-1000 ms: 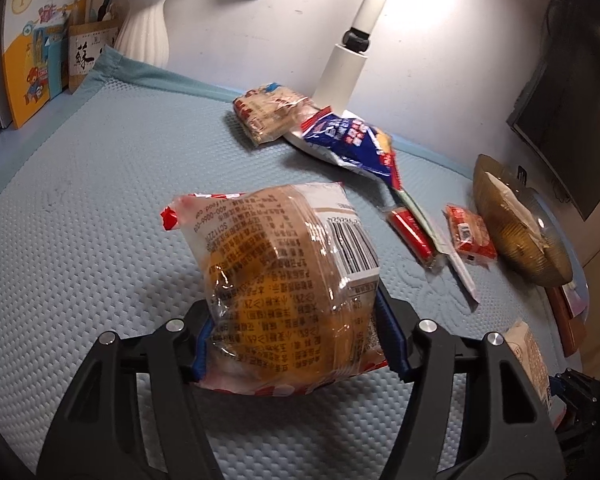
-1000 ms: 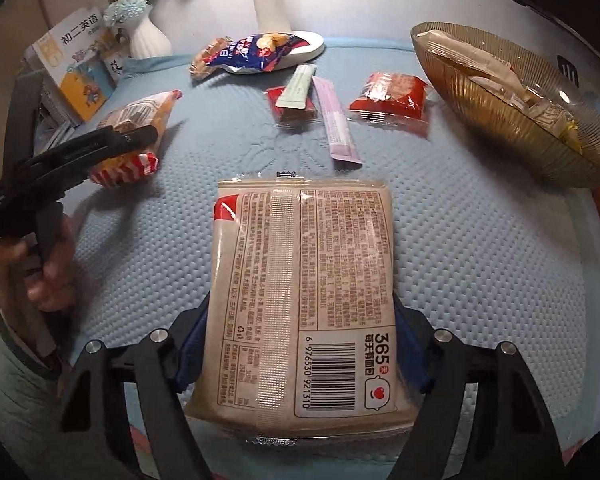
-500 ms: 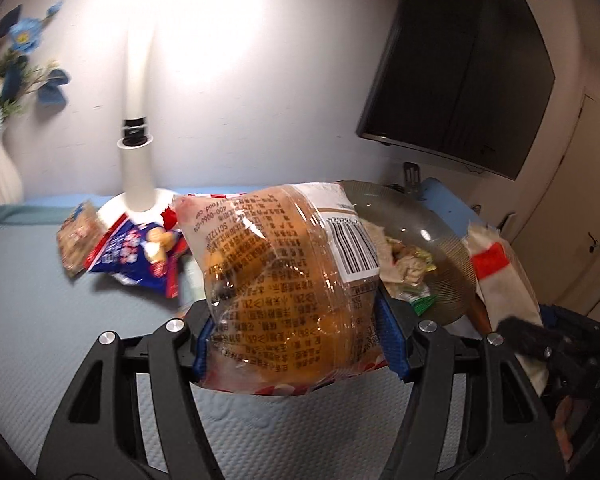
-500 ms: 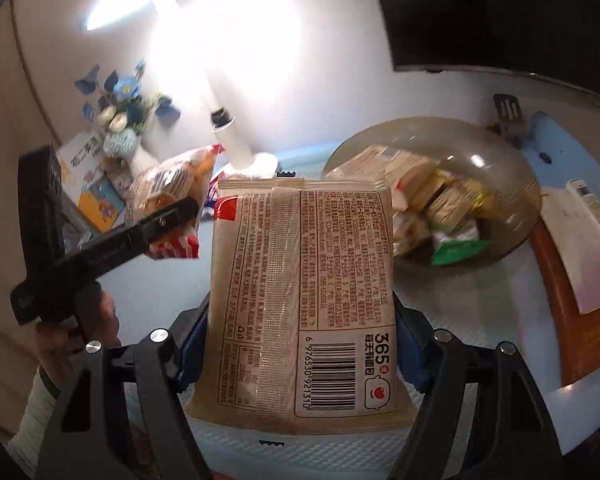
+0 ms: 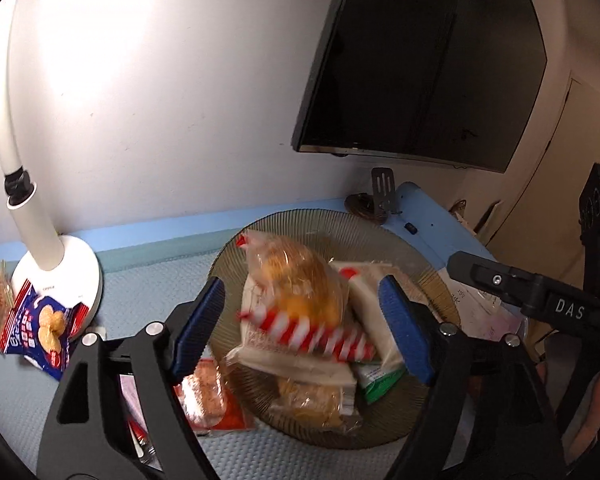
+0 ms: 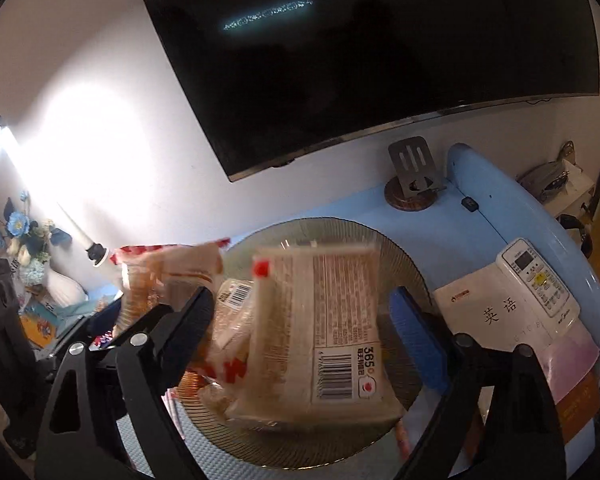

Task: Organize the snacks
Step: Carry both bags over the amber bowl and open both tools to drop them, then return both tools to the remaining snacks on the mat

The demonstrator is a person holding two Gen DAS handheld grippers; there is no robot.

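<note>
Now both grippers' fingers [image 5: 204,320] gape, packets dropped into bowl [image 5: 428,276]

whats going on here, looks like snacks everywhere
A person with tongs in each hand is sorting snacks into a glass bowl. Both tongs are open over it. The left tongs frame a blurred round bread pack; the right tongs frame a flat white pack, with gaps either side. A blue snack bag lies by the lamp base.

"DAS" marks the right hand-held gripper [image 5: 556,304], "365" the pale snack packet [image 6: 332,316], "英语" the booklet [image 6: 496,312].
</note>
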